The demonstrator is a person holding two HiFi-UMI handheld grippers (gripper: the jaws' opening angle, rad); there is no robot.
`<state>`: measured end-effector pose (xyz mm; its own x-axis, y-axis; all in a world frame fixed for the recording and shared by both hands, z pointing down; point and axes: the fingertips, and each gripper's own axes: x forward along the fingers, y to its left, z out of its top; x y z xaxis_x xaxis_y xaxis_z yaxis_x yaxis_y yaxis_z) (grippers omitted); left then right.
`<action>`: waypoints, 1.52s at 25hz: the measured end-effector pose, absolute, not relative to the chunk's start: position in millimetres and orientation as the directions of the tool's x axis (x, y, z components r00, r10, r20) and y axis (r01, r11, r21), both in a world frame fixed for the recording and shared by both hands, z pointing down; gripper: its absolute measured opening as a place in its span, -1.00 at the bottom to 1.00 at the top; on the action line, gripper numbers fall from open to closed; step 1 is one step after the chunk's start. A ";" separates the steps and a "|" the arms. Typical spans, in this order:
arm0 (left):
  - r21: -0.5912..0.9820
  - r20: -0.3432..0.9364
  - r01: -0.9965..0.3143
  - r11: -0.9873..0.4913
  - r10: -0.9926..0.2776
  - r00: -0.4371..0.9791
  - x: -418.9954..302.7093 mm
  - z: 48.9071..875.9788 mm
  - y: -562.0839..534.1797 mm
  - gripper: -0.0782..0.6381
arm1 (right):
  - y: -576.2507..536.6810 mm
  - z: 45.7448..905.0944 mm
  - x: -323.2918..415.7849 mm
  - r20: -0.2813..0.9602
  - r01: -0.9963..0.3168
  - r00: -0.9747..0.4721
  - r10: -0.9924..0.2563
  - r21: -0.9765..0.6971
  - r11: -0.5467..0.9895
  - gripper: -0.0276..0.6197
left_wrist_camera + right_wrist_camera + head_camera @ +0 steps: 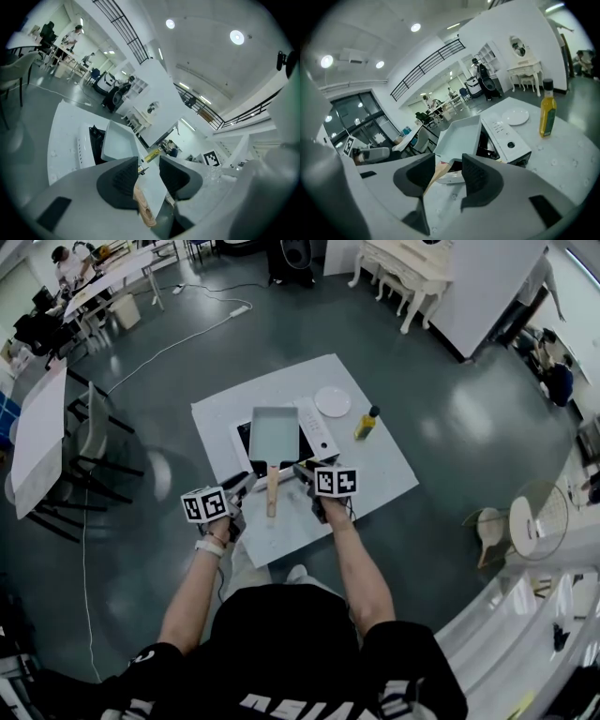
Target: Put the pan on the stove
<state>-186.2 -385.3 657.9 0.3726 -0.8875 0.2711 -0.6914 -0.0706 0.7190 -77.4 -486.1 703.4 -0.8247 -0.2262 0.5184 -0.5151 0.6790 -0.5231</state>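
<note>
A grey rectangular pan (274, 430) lies over the black top of a white stove (317, 427) on the white table (375, 474). Its wooden handle (272, 489) points toward me. My left gripper (244, 484) is just left of the handle and my right gripper (303, 471) just right of it. In the left gripper view the left gripper (146, 176) stands open, and the handle (143, 207) runs under its left jaw. In the right gripper view the right gripper (449, 176) is open too. The handle (433, 176) passes beside its left jaw, and the pan (459, 136) lies ahead.
A yellow oil bottle (367, 423) and a white plate (333, 401) stand right of the stove near the table's far edge. The stove's control panel (506, 138) faces right. Folding tables and chairs (56, 437) stand to the left on the grey floor.
</note>
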 end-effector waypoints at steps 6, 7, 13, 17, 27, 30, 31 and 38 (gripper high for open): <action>0.667 0.247 -0.745 -0.036 -0.932 0.266 -197.3 623.2 -379.3 -0.43 | -483.7 679.1 -62.6 0.522 -0.568 -0.788 -0.326 -0.414 0.711 -0.56; 0.658 0.245 -0.752 -0.032 -0.936 0.254 -197.8 619.1 -377.6 -0.44 | -483.7 674.6 -59.8 0.519 -0.575 -0.784 -0.340 -0.403 0.712 -0.59; 0.600 0.258 -0.800 -0.011 -0.944 0.206 -197.1 605.4 -363.7 -0.48 | -482.5 647.3 -42.7 0.502 -0.607 -0.760 -0.414 -0.318 0.729 -0.71; 0.526 0.275 -0.850 -0.025 -0.941 0.197 -191.7 595.3 -357.5 -0.52 | -478.0 625.9 -36.3 0.473 -0.613 -0.755 -0.453 -0.266 0.744 -0.79; 0.410 0.273 -0.910 -0.056 -0.945 0.182 -173.0 577.5 -350.2 -0.65 | -454.0 590.3 -23.1 0.416 -0.603 -0.761 -0.498 -0.173 0.778 -0.89; 0.376 0.287 -0.925 -0.062 -0.941 0.180 -167.8 577.7 -346.2 -0.71 | -446.8 588.5 -18.9 0.407 -0.601 -0.766 -0.497 -0.180 0.779 -0.90; 0.369 0.288 -0.927 -0.062 -0.941 0.178 -167.2 576.7 -345.2 -0.73 | -445.1 589.0 -17.0 0.409 -0.603 -0.765 -0.498 -0.182 0.777 -0.91; 0.354 0.285 -0.932 -0.075 -0.941 0.184 -163.0 570.4 -343.4 -0.78 | -438.6 595.4 -12.9 0.420 -0.598 -0.767 -0.485 -0.192 0.778 -0.92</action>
<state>-163.0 -343.4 570.4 0.1836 -0.9407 0.2852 -0.9323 -0.0747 0.3538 -12.9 -438.6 595.4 -0.7667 -0.4851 0.4205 -0.5978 0.7784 -0.1919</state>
